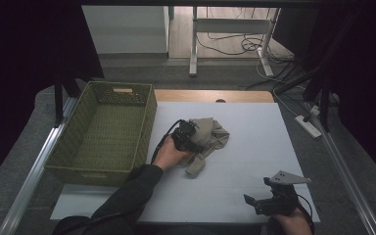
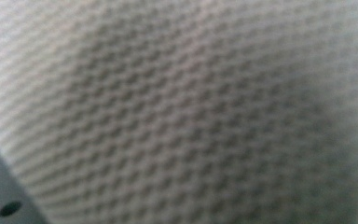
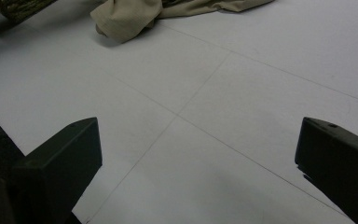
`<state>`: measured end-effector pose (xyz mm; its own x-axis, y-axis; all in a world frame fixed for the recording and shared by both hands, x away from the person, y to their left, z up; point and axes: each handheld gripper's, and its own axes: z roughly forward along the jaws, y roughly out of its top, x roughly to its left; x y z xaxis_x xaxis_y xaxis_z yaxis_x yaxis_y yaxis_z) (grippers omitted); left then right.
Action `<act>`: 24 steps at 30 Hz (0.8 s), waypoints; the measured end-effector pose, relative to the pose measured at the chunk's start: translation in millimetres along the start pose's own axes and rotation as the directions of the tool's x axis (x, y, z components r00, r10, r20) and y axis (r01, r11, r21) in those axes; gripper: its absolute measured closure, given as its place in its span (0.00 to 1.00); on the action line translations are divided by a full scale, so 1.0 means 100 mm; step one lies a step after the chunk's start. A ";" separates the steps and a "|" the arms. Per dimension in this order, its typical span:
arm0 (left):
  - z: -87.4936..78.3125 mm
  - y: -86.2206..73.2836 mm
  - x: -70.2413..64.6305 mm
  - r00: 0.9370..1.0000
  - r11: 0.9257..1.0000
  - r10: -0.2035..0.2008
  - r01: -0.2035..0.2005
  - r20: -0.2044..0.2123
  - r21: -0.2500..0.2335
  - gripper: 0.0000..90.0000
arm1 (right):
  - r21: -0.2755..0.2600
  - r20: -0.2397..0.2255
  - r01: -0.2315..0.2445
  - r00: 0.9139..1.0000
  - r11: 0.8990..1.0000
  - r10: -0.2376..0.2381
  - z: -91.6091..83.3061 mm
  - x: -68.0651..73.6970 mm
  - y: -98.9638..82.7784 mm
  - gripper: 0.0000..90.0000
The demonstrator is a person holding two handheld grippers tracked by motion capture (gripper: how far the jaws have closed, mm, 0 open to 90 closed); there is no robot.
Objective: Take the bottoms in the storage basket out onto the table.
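**Beige cloth bunched at the left gripper, beside a green basket**

A crumpled beige cloth (image 1: 206,138) lies on the white table (image 1: 254,166), heaped against the front of the left gripper (image 1: 186,137), which a hand (image 1: 170,154) presses into its near edge. In the left gripper view the cloth's waffle weave (image 2: 182,107) sits blurred right against the lens; the jaws themselves are hidden, so how wide they stand, and whether they pinch any fabric, cannot be told. One fold of the cloth trails toward the person, just right of that hand. To the left gripper's left stands a woven green basket (image 1: 147,122), close to the cloth but apart from it. Well away at the near right edge, the right gripper (image 1: 267,201) rests low over bare table, its jaws spread wide with nothing between them, the cloth (image 3: 130,16) far ahead of them.
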<state>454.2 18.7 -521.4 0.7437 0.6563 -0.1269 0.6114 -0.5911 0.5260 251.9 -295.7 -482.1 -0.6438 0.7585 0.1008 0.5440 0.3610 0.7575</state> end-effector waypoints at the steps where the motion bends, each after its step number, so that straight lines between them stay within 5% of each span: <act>1: 0.01 0.00 -0.01 1.000 1.000 0.008 -0.008 -0.002 0.002 0.14 | 0.000 0.000 0.000 1.000 1.000 0.000 0.00 0.00 0.00 0.01; 5: 0.05 0.00 -0.07 0.998 0.998 0.052 -0.051 -0.036 0.025 0.05 | 0.000 0.000 0.000 1.000 1.000 0.000 0.00 0.00 0.00 0.01; 10: 0.07 0.00 -0.11 0.997 0.998 0.053 -0.052 -0.055 0.032 0.01 | 0.001 -0.003 0.000 1.000 1.000 0.000 0.00 0.00 0.00 0.01; 24: -0.04 -0.02 -0.09 1.000 0.999 0.025 -0.025 -0.003 -0.037 0.00 | 0.004 -0.007 -0.002 1.000 1.000 0.002 0.00 0.00 0.00 0.01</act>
<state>444.9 15.6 -517.6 0.7580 0.6427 -0.1114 0.5822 -0.5897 0.5598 252.3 -295.7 -482.4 -0.6461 0.7558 0.1067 0.5475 0.3615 0.7547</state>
